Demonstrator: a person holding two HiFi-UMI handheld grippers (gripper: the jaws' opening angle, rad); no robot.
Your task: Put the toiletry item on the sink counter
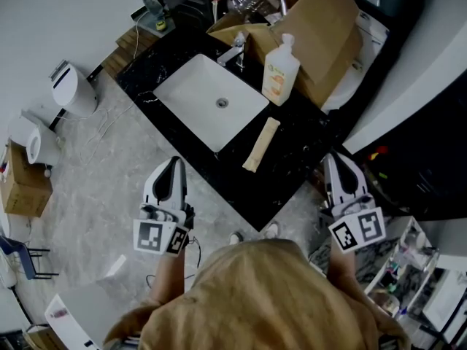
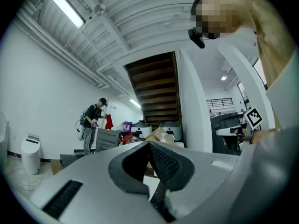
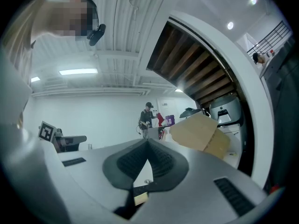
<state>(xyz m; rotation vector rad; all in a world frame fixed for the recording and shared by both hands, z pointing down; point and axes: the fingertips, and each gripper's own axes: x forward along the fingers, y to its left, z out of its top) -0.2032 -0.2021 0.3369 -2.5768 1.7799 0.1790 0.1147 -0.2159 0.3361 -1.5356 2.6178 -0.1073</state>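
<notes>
Both hands hang back from the counter (image 1: 292, 152) here; the left gripper (image 1: 175, 160) sits over the floor just off the front edge, its jaws pressed together with nothing between them; the right gripper (image 1: 333, 159) hovers by the counter's right-hand end, jaws likewise closed and empty.

So nothing is being carried. A pale tube (image 1: 261, 144) lies flat on the black top, between the sink (image 1: 197, 93) and the right-hand end, one tip pointing toward the near right corner; a pump bottle (image 1: 281, 71) stands upright at the back edge, just beside the tap (image 1: 235, 52) and close against the cardboard box (image 1: 328, 35).

My read: the toiletry item, most likely that tube, is already down on the counter, so this looks like the rest after the placing, or a pause before anything else is fetched; I can't say which. If more is wanted, the next move calls for one pair of jaws to part first, then a reach in low over the front edge, clear of the bottle.

As for writing: the bottle has an orange label, its print too small to read; the tube shows no legible mark; the grippers' cubes carry only black-and-white square patterns.
</notes>
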